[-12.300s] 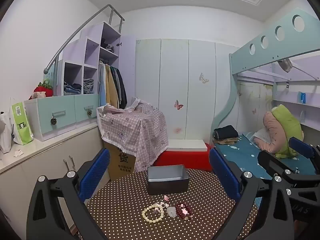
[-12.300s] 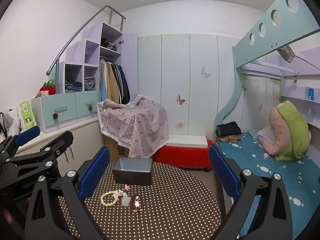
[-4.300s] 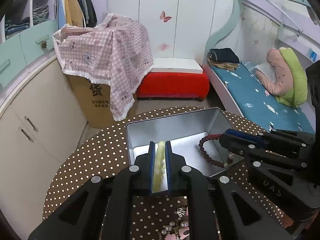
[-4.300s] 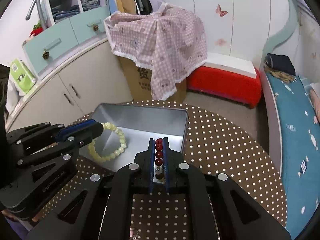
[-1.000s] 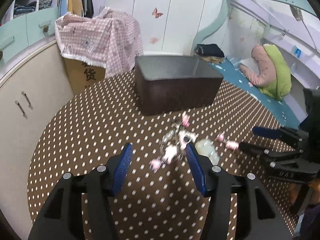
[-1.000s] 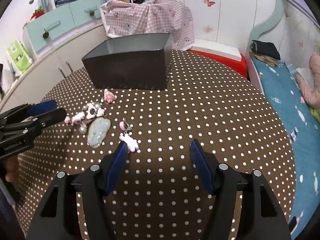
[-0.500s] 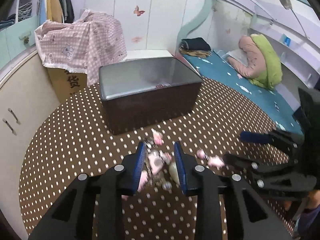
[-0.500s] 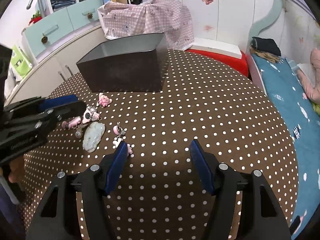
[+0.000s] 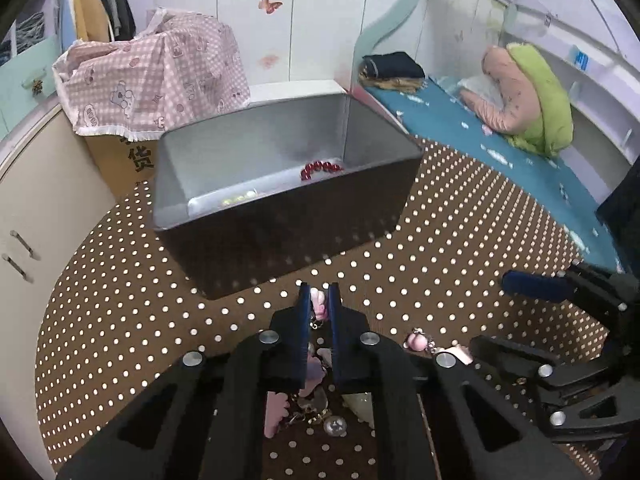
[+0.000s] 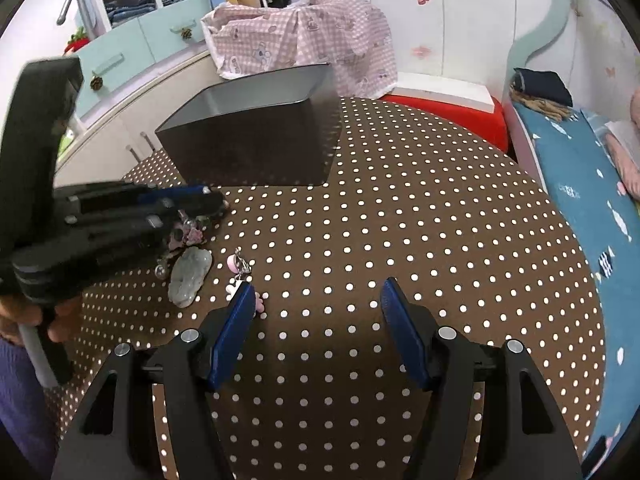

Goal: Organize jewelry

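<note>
A grey metal box (image 9: 248, 160) stands on the dotted table and holds a red bead bracelet (image 9: 320, 169) and a pale bead bracelet (image 9: 239, 199). My left gripper (image 9: 319, 300) is shut on a pink charm piece (image 9: 319, 307) just in front of the box; it also shows in the right wrist view (image 10: 212, 202). More charms hang below it (image 9: 304, 404). A green jade pendant (image 10: 190, 271) and a pink earring (image 10: 240, 266) lie on the table. My right gripper (image 10: 318, 294) is open and empty, its left finger beside the earring.
The round table (image 10: 400, 220) has a brown polka-dot cloth. A bed (image 9: 480, 132) lies to the right, cabinets (image 10: 132, 52) to the left, and a checked-cloth-covered carton (image 9: 152, 76) with a red bench (image 10: 444, 100) behind the table.
My left gripper has closed on the pink charm piece and moved closer to the box. My right gripper has barely moved and stays open.
</note>
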Available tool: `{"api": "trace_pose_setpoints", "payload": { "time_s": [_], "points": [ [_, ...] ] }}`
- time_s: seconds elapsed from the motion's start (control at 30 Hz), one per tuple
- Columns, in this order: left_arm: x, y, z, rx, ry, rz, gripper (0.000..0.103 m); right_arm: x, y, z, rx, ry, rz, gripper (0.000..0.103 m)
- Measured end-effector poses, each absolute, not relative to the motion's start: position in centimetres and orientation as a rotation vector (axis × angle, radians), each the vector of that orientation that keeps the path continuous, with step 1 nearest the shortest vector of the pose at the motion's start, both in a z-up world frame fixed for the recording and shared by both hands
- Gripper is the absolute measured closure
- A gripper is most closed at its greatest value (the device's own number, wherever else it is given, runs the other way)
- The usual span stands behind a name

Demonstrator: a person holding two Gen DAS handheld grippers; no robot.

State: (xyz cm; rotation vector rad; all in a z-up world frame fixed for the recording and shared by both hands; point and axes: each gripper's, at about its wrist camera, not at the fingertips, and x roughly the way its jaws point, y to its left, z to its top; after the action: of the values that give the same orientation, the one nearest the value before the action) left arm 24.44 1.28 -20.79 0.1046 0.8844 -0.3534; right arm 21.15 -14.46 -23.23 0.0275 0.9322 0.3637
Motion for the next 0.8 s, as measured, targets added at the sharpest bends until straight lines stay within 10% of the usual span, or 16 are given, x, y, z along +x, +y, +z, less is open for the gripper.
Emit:
{"api": "trace_pose_setpoints", "payload": {
  "time_s": [0.4, 0.67, 0.8],
  "points": [
    [21.0, 5.0, -16.5, -0.078, 0.772, -0.429, 0.096, 20.4, -11.7, -23.3, -0.052, 0.928, 0.448, 0.04],
    [19.4, 5.5, -15.6, -0.093, 0.753, -0.44, 0.096, 21.3, -10.1, -23.3, -0.131, 0.936, 0.444, 0.086],
    [19.1, 5.7, -15.2, -0.099, 0.743, -0.441, 0.096, 21.6, -10.2, -23.1, -0.123, 0.933, 0.428, 0.087]
  ]
}}
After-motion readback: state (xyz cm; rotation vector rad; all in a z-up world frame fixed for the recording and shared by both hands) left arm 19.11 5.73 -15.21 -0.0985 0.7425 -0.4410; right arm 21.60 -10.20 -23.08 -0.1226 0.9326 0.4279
